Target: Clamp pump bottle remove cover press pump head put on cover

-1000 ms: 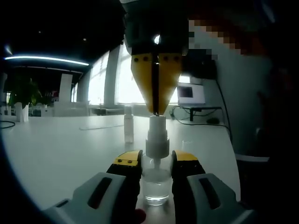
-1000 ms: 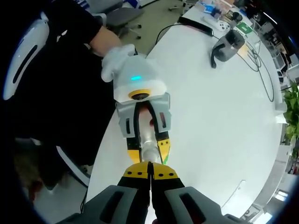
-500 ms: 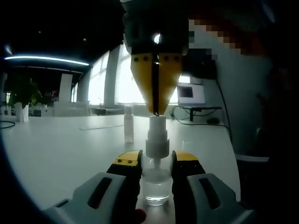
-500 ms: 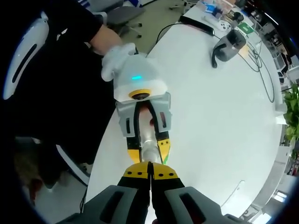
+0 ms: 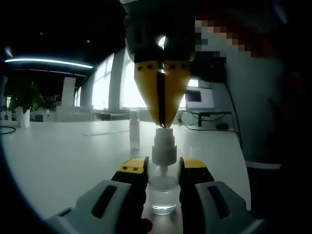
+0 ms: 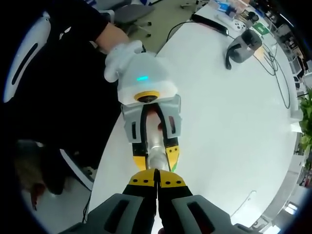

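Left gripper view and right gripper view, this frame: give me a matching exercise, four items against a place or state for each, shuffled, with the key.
Items
1. pump bottle
2. right gripper
3. cover
4. headset

Places or states
A. standing apart on the white table, behind the bottle
B. lying near the far end of the table, cable attached
C. clamped between the left gripper jaws
D. jaws shut, tips on the pump head

Pairs: 1-C, 2-D, 3-A, 4-B
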The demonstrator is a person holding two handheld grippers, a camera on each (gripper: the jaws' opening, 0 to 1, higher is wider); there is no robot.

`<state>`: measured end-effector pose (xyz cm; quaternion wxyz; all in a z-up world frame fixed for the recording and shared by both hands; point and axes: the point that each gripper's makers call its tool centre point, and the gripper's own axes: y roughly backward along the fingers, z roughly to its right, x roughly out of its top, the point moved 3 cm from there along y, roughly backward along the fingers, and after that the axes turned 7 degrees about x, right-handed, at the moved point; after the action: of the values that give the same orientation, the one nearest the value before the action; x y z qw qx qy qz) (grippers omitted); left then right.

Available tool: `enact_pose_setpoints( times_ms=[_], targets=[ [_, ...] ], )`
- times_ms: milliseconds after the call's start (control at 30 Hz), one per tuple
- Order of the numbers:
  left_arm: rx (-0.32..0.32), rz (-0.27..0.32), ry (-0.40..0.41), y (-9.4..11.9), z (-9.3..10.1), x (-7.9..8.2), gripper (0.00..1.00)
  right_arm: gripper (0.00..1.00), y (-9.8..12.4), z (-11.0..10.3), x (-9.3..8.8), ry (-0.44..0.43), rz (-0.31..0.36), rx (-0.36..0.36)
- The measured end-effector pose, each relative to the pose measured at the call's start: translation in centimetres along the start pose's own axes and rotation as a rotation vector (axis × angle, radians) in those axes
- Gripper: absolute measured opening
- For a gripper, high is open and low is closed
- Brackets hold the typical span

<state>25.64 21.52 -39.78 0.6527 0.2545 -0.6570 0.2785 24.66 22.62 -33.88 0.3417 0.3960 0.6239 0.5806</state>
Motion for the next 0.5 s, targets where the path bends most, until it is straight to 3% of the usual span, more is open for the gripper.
enact_pose_setpoints(
  times_ms=[200,500],
  targets=[
    [0.000,0.000,-0.001,0.00,-0.01,0.00,0.16,0.00,0.58,-0.11,0.05,0.014,-0.025,-0.012],
    [-0.001,0.001,-0.001,-0.04,-0.08,-0.02,0.16,0.00,0.79,-0.05,-0.28,-0.021,0.023,-0.013]
  ],
)
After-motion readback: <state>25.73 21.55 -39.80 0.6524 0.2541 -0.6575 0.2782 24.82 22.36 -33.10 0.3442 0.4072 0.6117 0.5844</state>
